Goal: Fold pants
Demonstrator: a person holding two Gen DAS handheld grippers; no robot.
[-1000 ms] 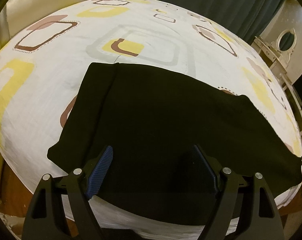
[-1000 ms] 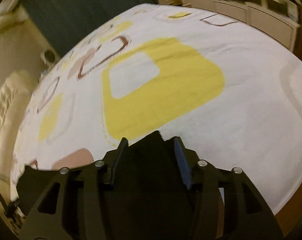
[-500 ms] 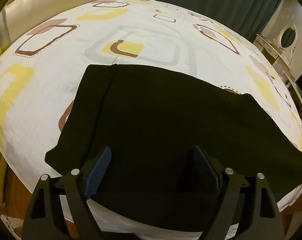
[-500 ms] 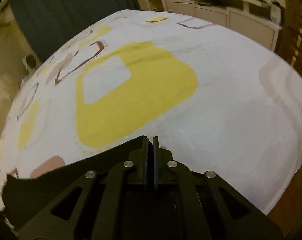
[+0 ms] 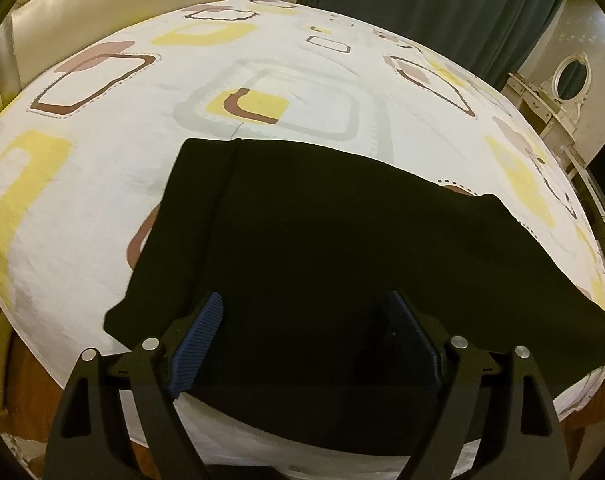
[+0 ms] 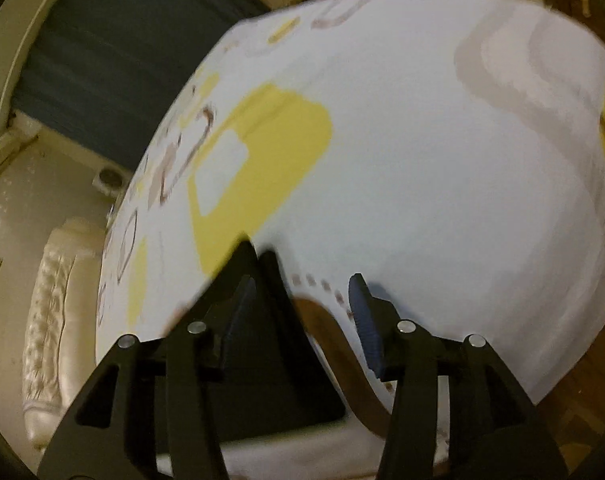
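The black pants [image 5: 322,248] lie flat on the patterned bed sheet [image 5: 102,168], folded lengthwise and stretching from left to right. My left gripper [image 5: 302,320] is open just above the near edge of the pants, with nothing between its blue pads. In the right wrist view, my right gripper [image 6: 302,304] is open and empty. A pointed black corner of the pants [image 6: 258,320] lies on the sheet beside its left finger. This view is blurred.
A cream padded headboard [image 5: 82,12] stands at the far left. Dark teal curtains [image 5: 442,8] hang behind the bed. A white dresser with an oval mirror [image 5: 570,76] stands at the right. The bed's front edge and wooden frame [image 6: 574,412] are close below the grippers.
My right gripper was shut half a second ago and is open now, with the pants corner lying free on the sheet. The right view has swung and tilted. The left gripper has barely moved.
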